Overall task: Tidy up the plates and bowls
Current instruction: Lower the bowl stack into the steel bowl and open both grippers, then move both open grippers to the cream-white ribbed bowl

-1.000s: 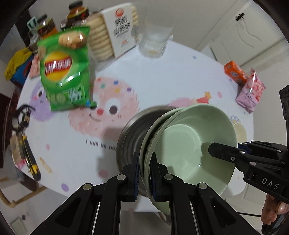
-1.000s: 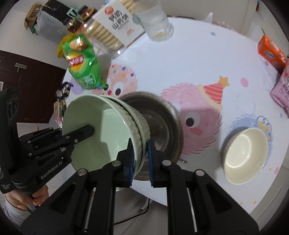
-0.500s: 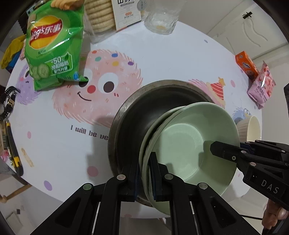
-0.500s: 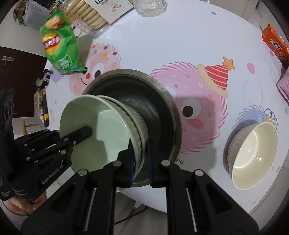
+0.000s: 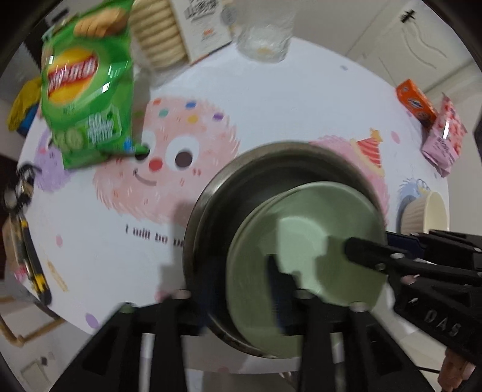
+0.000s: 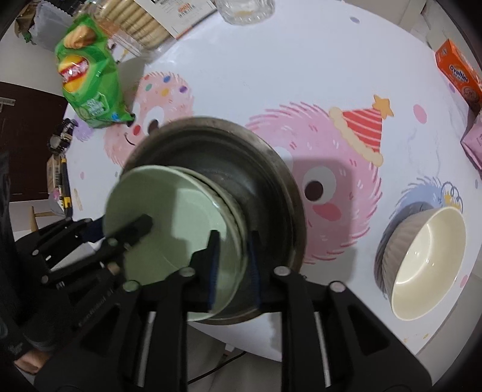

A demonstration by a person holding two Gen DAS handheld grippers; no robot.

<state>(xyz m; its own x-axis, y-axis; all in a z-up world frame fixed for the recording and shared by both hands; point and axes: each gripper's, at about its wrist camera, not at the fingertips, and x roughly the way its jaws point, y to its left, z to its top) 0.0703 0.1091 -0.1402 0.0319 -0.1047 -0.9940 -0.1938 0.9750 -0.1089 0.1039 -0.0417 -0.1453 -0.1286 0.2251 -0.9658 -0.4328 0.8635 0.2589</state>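
Observation:
A stack of pale green bowls (image 5: 304, 241) (image 6: 168, 223) lies tilted inside a large steel bowl (image 5: 229, 193) (image 6: 247, 169) near the table's front edge. My left gripper (image 5: 241, 289) is open, its jaws spread wide about the stack's near rim, blurred by motion. My right gripper (image 6: 232, 259) has its jaws a little apart astride the stack's rim; one blue pad (image 6: 212, 268) lies inside the top bowl. Each gripper shows in the other's view. A cream ribbed bowl (image 6: 421, 265) (image 5: 427, 214) lies tilted at the right.
A green chip bag (image 5: 87, 87) (image 6: 87, 87), a biscuit pack (image 5: 177, 27) and a glass (image 5: 262, 33) stand at the back. An orange box (image 5: 415, 102) (image 6: 458, 72) and a pink packet (image 5: 442, 135) lie far right. Small tools (image 5: 27, 241) lie at the left edge.
The green bowls have come down into the steel bowl. My left gripper has opened wide and let go of the rim. My right gripper's jaws have parted somewhat.

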